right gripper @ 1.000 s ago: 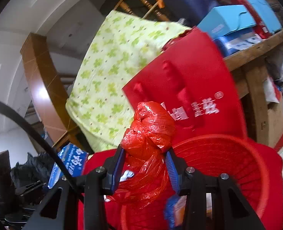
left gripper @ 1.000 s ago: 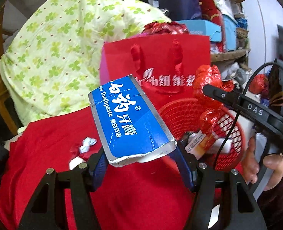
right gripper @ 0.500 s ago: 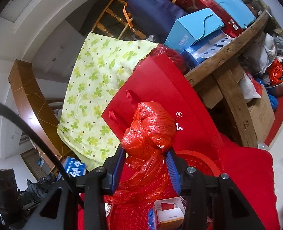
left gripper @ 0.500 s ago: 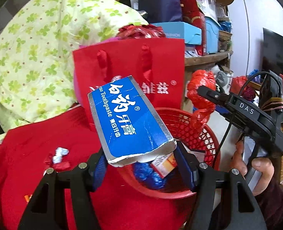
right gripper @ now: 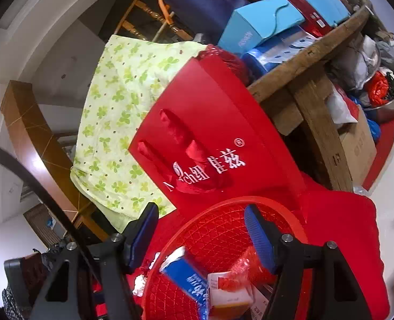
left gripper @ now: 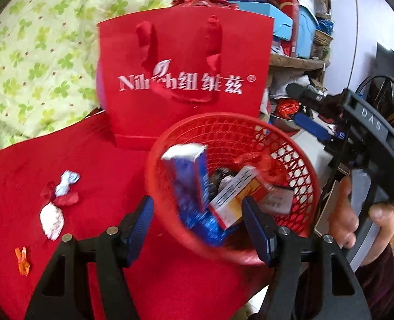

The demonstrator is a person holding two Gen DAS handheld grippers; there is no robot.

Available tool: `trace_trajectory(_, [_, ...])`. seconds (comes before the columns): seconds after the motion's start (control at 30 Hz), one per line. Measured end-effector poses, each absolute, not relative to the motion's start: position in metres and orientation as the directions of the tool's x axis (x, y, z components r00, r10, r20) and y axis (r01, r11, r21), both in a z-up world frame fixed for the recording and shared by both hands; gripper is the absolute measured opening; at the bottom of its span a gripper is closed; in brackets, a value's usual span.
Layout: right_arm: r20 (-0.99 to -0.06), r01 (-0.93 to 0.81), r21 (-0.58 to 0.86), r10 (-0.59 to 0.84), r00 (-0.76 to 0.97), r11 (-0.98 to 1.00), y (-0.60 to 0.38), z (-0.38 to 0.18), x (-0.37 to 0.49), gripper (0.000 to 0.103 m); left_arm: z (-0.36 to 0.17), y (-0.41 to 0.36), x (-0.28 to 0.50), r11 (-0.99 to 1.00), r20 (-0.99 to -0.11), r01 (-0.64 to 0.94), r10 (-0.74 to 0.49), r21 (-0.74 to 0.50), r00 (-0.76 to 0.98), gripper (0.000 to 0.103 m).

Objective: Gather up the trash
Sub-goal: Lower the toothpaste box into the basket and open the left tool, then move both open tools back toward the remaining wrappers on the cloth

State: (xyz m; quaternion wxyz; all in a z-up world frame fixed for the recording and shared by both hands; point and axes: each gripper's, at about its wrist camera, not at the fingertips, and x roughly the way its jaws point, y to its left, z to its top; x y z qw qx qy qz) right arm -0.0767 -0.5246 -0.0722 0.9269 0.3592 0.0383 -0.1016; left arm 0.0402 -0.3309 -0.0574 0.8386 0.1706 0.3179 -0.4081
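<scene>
Trash basket (left gripper: 298,160): your left gripper (left gripper: 201,221) gapes empty above it, right gripper (right gripper: 203,233) opening, empty; only left view shows wrappers (left gripper: 55,202) beside it.

Even indoor light, fairly bright, with no hard shadows. Both fisheye views bend straight lines and darken to black at the corners. In the left wrist view, the boxes inside the red basket (left gripper: 298,144) are smeared by motion blur. Above it, the red bag (left gripper: 186,53) looks slightly soft and oversaturated.
</scene>
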Motion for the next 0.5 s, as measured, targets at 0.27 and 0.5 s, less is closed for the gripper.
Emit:
trace_trajectory(0.27, [-0.080,0.153,0.540,-0.130,0.988,0.828,-0.474,-0.052,-0.056,0.070,-0.084,-0.226,0.054,0.730,-0.693,0.679,-0.447,0.084,0.566,0.074])
trace_trajectory(0.5, [0.027,-0.001,0.381,-0.010,1.000,0.925,-0.392,-0.032,-0.033,0.070,-0.116,-0.104,0.085,0.888,-0.736,0.450,-0.245,0.091,0.632,0.074])
